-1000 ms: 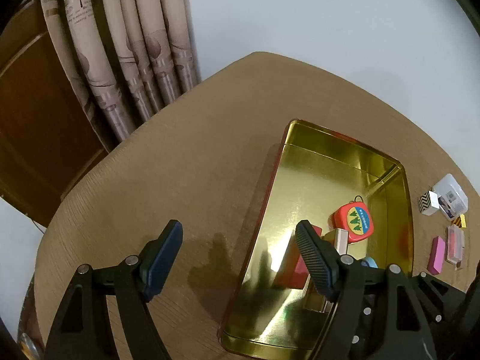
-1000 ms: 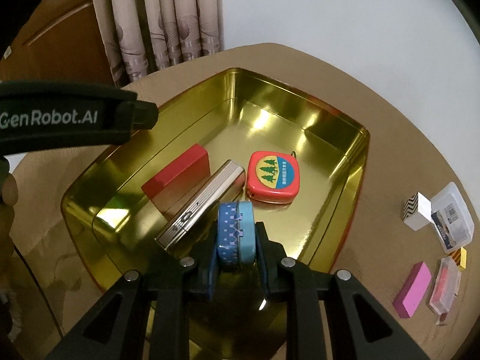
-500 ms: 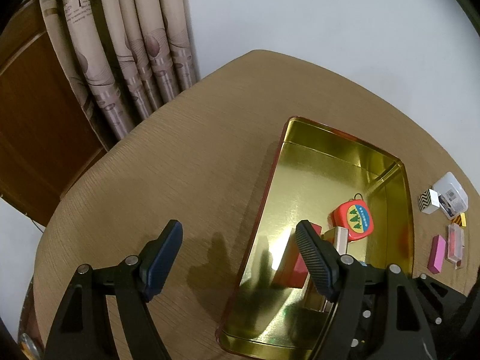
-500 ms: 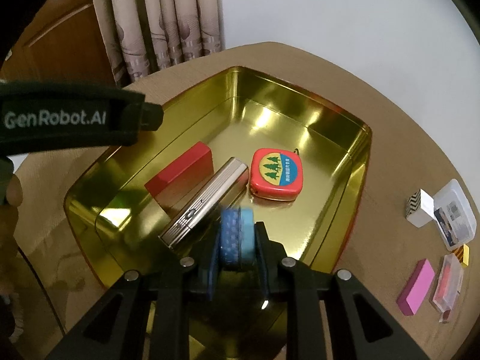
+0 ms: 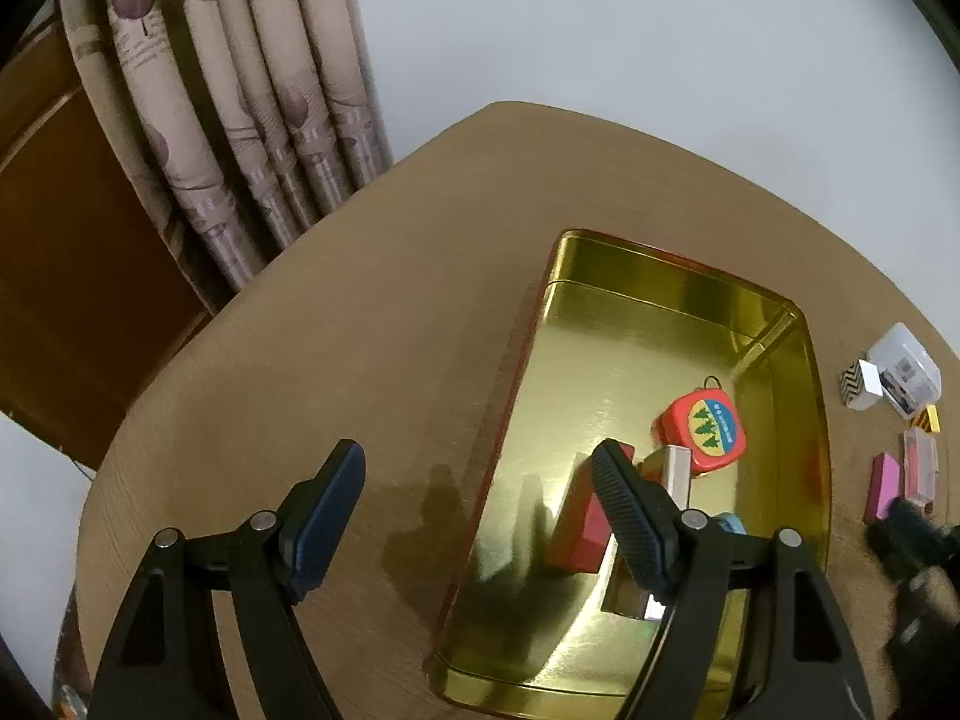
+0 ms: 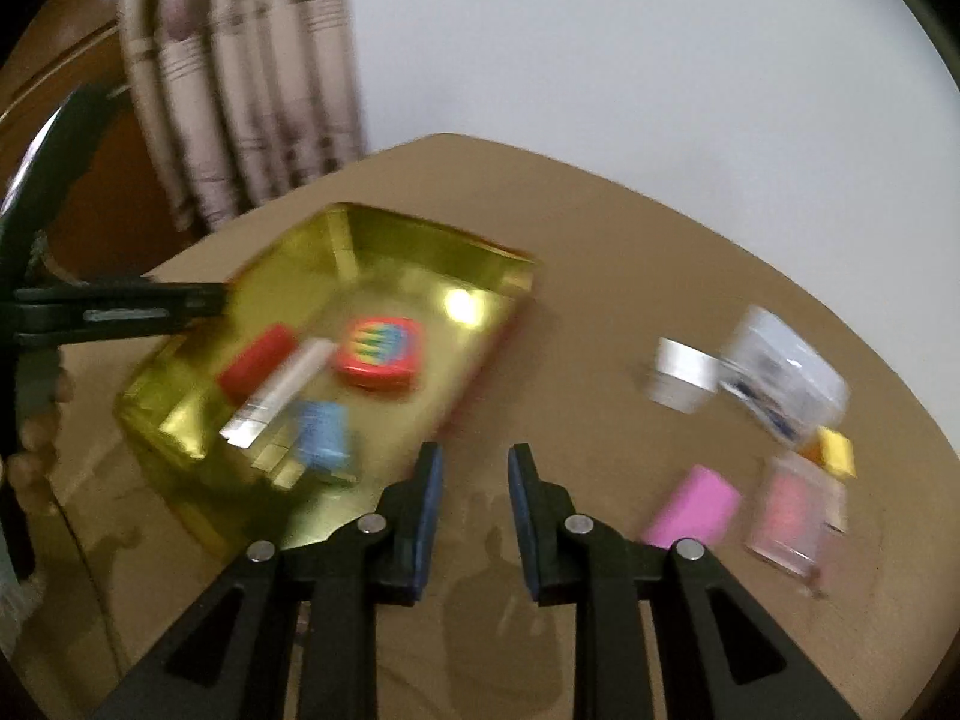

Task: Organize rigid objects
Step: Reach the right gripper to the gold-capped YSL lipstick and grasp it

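A gold tin tray (image 5: 678,264) (image 6: 420,228) holds a red tape measure (image 5: 708,429) (image 6: 378,354), a red block (image 5: 579,534) (image 6: 255,360), a silver bar (image 5: 675,474) (image 6: 279,390) and a small blue tin (image 6: 321,438). My right gripper (image 6: 474,459) hovers over bare table just right of the tray; its jaws stand a narrow gap apart with nothing between them. My left gripper (image 5: 477,456) is wide open and empty, straddling the tray's left rim. The right wrist view is motion-blurred.
Right of the tray lie a pink block (image 6: 690,507), a pink clear case (image 6: 792,510), a small yellow piece (image 6: 837,450), a white patterned box (image 6: 681,372) and a clear plastic box (image 6: 786,378). Curtains (image 5: 258,120) and a wooden panel stand beyond the round table's far edge.
The blue tin left my right gripper and now lies in the tray by the silver bar. The right gripper swung right, out over the table. The left gripper stayed put.
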